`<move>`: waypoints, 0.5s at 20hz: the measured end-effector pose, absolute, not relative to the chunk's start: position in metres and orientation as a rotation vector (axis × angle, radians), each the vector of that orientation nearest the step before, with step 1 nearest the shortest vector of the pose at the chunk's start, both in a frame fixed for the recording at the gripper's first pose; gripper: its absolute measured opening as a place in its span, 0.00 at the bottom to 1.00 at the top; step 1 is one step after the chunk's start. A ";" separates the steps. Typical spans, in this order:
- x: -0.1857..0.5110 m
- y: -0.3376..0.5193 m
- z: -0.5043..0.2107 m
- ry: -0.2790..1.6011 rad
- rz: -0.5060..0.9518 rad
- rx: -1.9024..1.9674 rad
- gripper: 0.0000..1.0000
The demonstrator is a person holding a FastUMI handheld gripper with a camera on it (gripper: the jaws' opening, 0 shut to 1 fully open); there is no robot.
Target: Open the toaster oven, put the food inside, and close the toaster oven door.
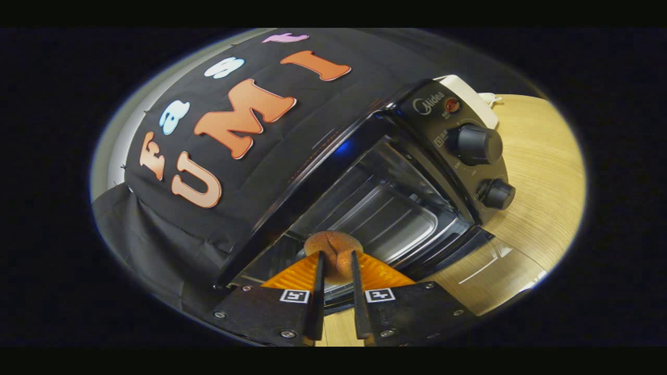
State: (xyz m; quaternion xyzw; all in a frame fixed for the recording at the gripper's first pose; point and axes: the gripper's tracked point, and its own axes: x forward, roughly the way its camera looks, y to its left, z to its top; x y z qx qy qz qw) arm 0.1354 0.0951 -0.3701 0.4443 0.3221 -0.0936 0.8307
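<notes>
Gripper view: gripper point(336, 260) clamped on bread roll point(333, 249) at open toaster oven point(396, 208) mouth; insertion step; next, carry roll onto tray point(385, 219), release.

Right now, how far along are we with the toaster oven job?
Done: the toaster oven stands open, door folded down. In hand: the gripper is shut on the food, at the mouth, above the tray. Left: set it inside, let go, close the door.

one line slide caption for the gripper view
Hand-held gripper shut on a brown bread roll, at the open toaster oven above its lowered glass door.
</notes>
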 end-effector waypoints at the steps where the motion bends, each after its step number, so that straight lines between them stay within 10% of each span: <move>1: 0.137 0.093 -0.369 0.666 -0.201 0.909 0.28; 10: 0.126 0.090 -0.350 0.615 -0.116 0.597 0.62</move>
